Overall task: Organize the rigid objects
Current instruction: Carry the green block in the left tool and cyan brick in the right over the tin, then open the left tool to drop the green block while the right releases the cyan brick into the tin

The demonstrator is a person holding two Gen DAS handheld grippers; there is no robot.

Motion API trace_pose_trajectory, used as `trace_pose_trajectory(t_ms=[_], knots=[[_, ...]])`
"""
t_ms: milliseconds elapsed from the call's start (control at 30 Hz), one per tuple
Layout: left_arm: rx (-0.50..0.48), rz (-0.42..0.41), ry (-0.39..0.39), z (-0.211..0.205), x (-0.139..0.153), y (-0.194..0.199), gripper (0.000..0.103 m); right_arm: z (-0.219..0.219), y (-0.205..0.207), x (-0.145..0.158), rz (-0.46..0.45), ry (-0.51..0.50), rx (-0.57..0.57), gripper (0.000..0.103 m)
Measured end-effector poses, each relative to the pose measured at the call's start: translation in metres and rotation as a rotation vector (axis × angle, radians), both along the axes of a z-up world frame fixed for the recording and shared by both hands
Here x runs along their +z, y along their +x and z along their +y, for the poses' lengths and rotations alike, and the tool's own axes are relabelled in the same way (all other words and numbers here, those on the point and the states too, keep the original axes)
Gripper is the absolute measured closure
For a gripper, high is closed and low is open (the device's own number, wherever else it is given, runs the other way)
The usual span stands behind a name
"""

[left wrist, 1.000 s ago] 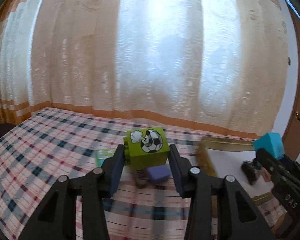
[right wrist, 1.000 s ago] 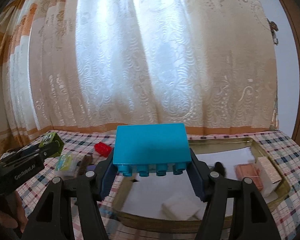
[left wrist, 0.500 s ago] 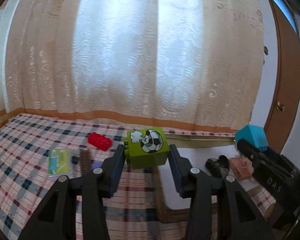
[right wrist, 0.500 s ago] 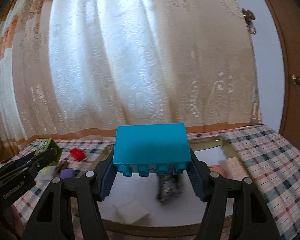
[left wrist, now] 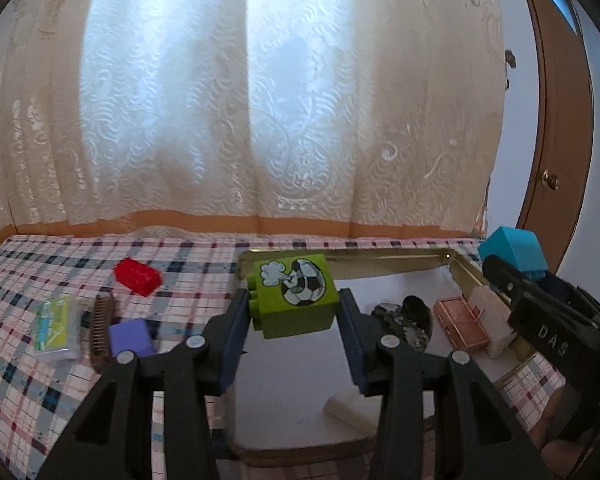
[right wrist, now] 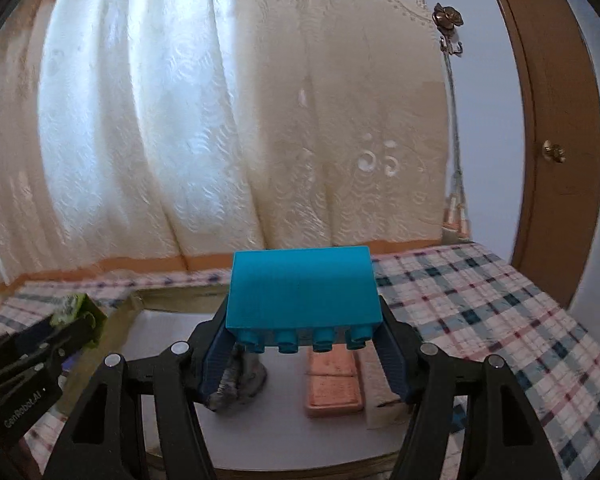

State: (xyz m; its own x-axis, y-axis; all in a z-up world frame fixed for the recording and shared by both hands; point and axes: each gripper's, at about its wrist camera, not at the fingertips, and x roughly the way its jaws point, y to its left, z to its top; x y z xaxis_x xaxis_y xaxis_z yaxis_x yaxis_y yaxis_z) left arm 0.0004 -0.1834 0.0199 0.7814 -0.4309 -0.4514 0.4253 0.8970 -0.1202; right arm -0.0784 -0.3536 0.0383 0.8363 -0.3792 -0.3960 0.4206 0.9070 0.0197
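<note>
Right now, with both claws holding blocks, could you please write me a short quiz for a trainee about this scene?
1. True or false: the left claw holds the green block with a football picture.
2. Which block lies on the checked cloth, outside the tray? A) red block B) blue block C) yellow block
3. Fill in: the studs of the blue block in the right claw face ____ the camera.

Key: 1 true; 2 A; 3 toward.
</note>
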Motion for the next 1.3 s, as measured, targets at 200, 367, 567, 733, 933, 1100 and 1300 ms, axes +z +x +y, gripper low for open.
trace_pose_trajectory(t_ms=[200, 367, 567, 733, 933, 1100, 1300], knots=[[-0.004, 0.050, 0.052, -0.025, -0.012, 0.014, 0.060, -0.007, 0.011, -0.016, 0.112, 0.026, -0.029, 0.036], [-0.009, 0.077, 0.073, -0.033, -0.019, 0.019, 0.060, -0.008, 0.018, -0.026, 0.165, 0.042, -0.028, 0.036], [-0.001, 0.085, 0.078, -0.032, -0.021, 0.024, 0.060, -0.009, 0.022, -0.032, 0.186, 0.071, -0.022, 0.036], [0.012, 0.095, 0.078, -0.030, -0.021, 0.027, 0.060, -0.012, 0.022, -0.032, 0.173, 0.122, -0.016, 0.035], [0.062, 0.063, 0.080, -0.025, -0.019, 0.026, 0.019, -0.011, 0.010, -0.020, 0.065, 0.129, 0.001, 0.023], [0.067, -0.027, 0.055, -0.020, -0.011, 0.012, 0.000, -0.009, -0.006, -0.007, -0.070, 0.104, -0.025, 0.015], [0.065, -0.079, 0.073, -0.021, -0.006, 0.004, 0.000, -0.005, -0.012, -0.002, -0.131, 0.083, -0.064, 0.015]])
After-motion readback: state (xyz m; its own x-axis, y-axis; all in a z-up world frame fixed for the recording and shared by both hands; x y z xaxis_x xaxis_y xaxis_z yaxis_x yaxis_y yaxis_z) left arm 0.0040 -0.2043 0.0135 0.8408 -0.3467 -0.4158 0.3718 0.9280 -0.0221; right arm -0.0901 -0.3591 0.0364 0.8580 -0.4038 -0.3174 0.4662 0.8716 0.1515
